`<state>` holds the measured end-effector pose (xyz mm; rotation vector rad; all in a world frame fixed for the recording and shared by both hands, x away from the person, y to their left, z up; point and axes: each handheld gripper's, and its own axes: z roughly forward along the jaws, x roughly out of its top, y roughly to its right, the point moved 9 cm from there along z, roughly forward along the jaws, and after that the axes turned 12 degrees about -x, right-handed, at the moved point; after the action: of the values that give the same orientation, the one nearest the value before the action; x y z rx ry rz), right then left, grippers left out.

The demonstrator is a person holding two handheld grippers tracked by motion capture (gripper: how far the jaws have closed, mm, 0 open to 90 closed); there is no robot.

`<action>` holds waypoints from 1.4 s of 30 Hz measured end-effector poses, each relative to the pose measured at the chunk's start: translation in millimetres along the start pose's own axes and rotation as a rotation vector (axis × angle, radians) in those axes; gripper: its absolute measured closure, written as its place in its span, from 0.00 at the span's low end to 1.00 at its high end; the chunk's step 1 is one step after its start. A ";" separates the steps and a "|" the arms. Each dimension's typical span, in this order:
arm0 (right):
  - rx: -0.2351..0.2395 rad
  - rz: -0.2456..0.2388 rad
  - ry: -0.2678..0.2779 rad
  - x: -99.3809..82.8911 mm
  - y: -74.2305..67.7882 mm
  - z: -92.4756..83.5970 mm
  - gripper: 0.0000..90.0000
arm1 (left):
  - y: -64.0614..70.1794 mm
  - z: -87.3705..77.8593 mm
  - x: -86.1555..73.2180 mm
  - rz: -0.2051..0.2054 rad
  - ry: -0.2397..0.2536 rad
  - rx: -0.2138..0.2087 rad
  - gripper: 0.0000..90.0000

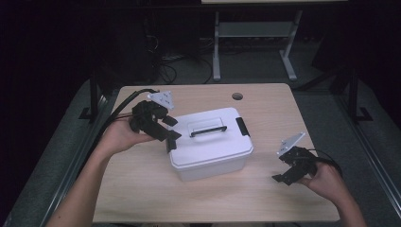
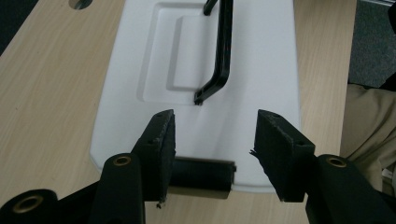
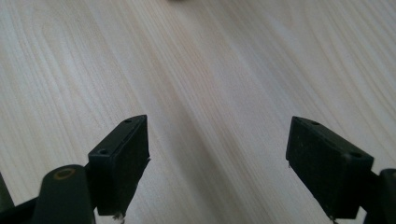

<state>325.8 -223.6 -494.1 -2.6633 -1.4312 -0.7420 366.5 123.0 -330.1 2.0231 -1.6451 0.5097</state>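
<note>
Two tongs: the left tongs [image 1: 171, 135] stand apart at the left end of the one white box [image 1: 210, 146], straddling one of its two black latches [image 2: 201, 176]; the right tongs [image 1: 283, 174] gape over bare desk [image 1: 265, 104].

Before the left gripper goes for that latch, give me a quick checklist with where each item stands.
1. Left gripper lined up with the near latch: ok.
2. Jaws open wide enough to clear the latch: ok, nothing pinched.
3. Latch undone: cannot tell.
4. Far latch undone: cannot tell.
5. Right gripper clear of the box: ok, open over bare table.
6. Handle lying flat on the lid: ok.
</note>
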 end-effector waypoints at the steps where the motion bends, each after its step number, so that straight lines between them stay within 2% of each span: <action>1: 0.001 -0.001 0.000 0.1 0.1 0.0 0.23 | -0.2 -1.2 -1.4 -0.003 0.002 0.002 0.52; 29: 0.001 0.000 -0.013 1.0 1.2 1.0 0.23 | -2.4 -19.3 -25.4 -0.035 0.033 0.029 0.48; 42: 0.006 -0.002 -0.022 1.0 -0.7 1.4 0.23 | -2.8 -22.3 -46.5 -0.061 0.031 0.038 0.47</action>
<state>326.3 -222.1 -495.0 -2.6740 -1.4381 -0.7096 359.8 173.5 -338.5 2.0764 -1.5614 0.5514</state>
